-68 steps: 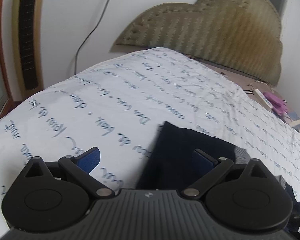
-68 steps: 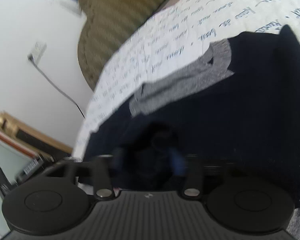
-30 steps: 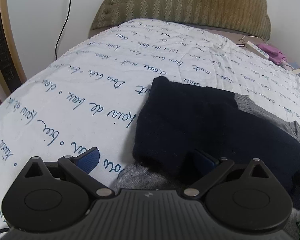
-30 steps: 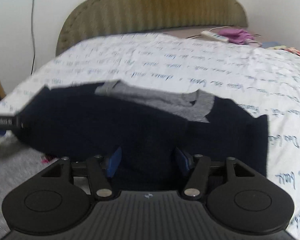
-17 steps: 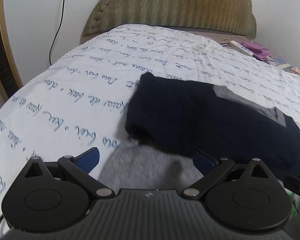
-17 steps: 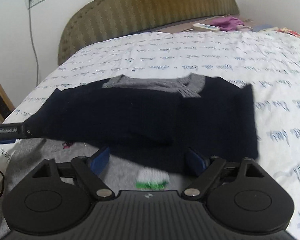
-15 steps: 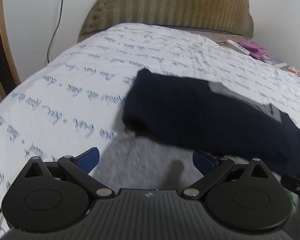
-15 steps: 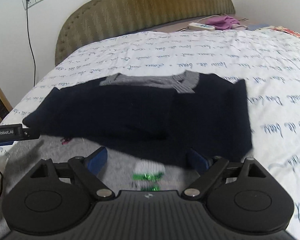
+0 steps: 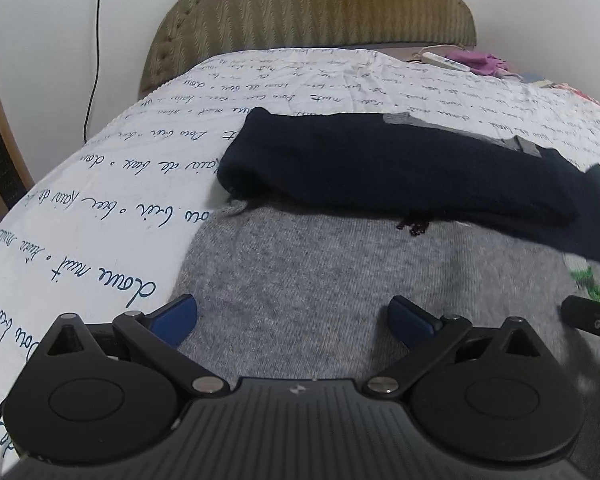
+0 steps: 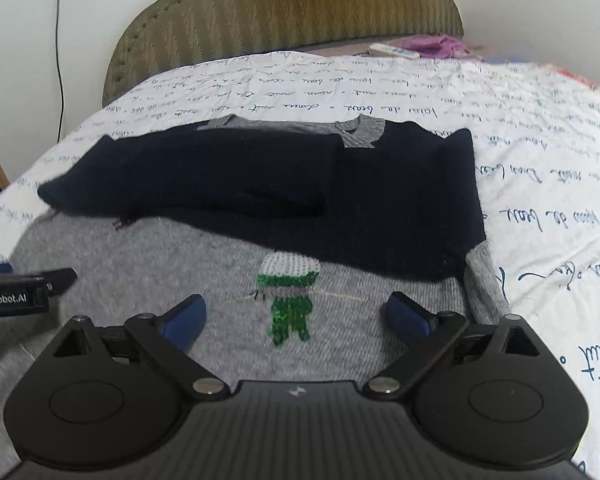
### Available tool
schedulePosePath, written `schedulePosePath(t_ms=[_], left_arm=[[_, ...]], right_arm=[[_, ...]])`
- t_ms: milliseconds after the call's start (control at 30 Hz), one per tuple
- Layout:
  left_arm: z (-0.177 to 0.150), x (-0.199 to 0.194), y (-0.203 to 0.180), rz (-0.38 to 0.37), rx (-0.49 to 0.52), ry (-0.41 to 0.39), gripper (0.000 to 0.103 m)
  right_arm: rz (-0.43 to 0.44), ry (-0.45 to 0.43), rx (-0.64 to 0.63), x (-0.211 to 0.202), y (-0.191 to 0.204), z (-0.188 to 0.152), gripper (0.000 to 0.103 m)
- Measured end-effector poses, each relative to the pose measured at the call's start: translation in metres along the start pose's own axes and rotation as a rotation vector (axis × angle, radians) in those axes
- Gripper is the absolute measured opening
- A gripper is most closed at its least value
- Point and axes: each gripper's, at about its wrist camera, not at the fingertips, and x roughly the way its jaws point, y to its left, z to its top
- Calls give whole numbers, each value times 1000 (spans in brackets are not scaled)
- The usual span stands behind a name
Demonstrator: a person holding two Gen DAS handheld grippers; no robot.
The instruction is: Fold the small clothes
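The small grey sweater lies flat on the bed, filling the centre of both views; its navy sleeves are folded across the upper chest, from about 10 to 2 o'clock, hiding all but the grey collar; a green stitched figure shows at centre; the left claw hovers wide and empty over the grey body near the hem; the right claw is likewise spread wide, holding nothing, either side of the figure; the sleeve step looks finished; the next move probably calls for each claw to drop toward 6 o'clock, pinch a hem corner, and carry the hem up toward 12 o'clock over the sleeves
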Motion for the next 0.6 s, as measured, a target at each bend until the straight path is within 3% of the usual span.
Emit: schedulePosePath(t_ms=[200,600], left_arm=[[-8,3,5,-31,-20,-25,103],[-11,3,10,-51,-43,-48,103]], right_arm=[[-17,-54,-17,-1,3,-12,103],[-28,-65,-26,0,5,-15,103]])
